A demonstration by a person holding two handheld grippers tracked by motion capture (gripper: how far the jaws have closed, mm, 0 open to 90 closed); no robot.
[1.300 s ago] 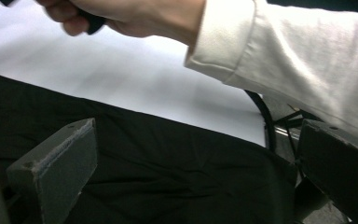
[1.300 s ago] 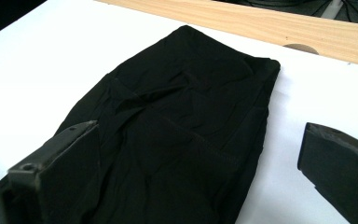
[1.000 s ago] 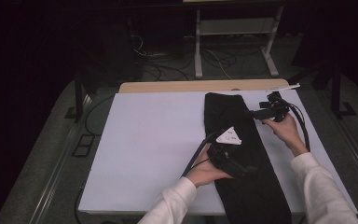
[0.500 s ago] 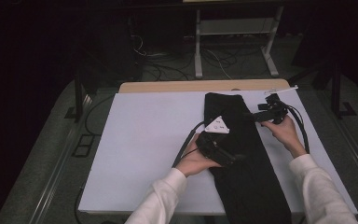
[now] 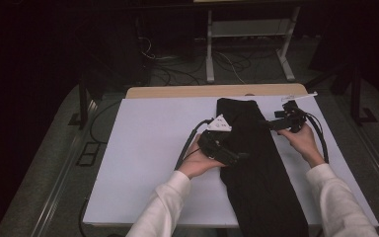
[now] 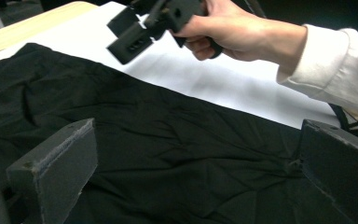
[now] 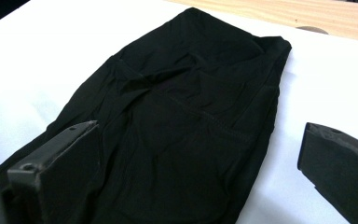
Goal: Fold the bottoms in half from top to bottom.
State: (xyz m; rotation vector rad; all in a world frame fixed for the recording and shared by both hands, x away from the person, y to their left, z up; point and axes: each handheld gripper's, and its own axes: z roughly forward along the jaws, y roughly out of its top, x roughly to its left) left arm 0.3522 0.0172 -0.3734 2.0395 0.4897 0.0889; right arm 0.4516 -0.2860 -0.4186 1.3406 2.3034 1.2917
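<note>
Black trousers (image 5: pixel 256 163) lying lengthwise on the white tabletop (image 5: pixel 143 148), waistband end far, leg end running off the near edge; cloth creased between the two sets of fingers. Left gripper (image 5: pixel 234 157) low over the left side of the fabric, fingers (image 6: pixel 56 172) spread wide and holding nothing, cloth directly beneath and between them. Right gripper (image 5: pixel 271 124) near the right edge by the waistband, fingers (image 7: pixel 60 163) likewise released, fabric ahead and below. Likely step: taking hold to fold or smooth. Best done by lowering each pair onto one layer's edge, pinching only after both sides straddle the hem, then lifting evenly to avoid dragging wrinkles across
</note>
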